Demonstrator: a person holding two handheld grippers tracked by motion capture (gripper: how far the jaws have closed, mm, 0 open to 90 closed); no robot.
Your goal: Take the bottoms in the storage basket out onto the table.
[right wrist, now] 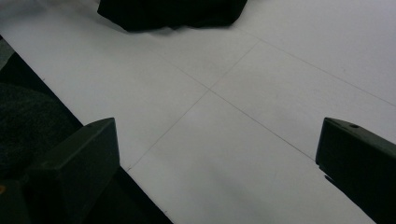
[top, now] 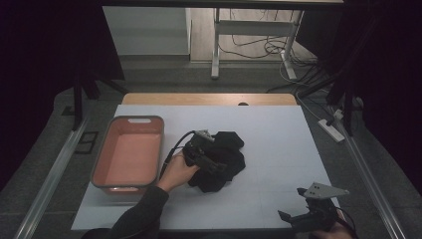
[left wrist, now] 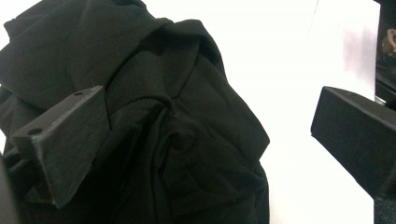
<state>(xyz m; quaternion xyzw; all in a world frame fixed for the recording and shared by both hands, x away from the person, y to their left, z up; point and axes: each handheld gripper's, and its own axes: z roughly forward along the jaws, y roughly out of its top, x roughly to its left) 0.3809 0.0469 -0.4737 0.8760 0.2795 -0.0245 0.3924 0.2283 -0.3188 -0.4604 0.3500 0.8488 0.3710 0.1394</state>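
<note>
Right now a crumpled black cloth (top: 221,162) lies in a heap near the middle of the white table (top: 278,149), just to the right of an empty pink tub (top: 128,155). Over that heap sits the left gripper (top: 211,164), its jaws spread wide; in the left gripper view one jaw presses against the folds of the cloth (left wrist: 177,121) while the other stands off over bare table, so nothing is pinched between them. Well apart, at the near right corner of the table, the right gripper (top: 308,211) hovers with its jaws wide apart and empty, and its own view shows the cloth (right wrist: 173,11) far ahead.
</note>
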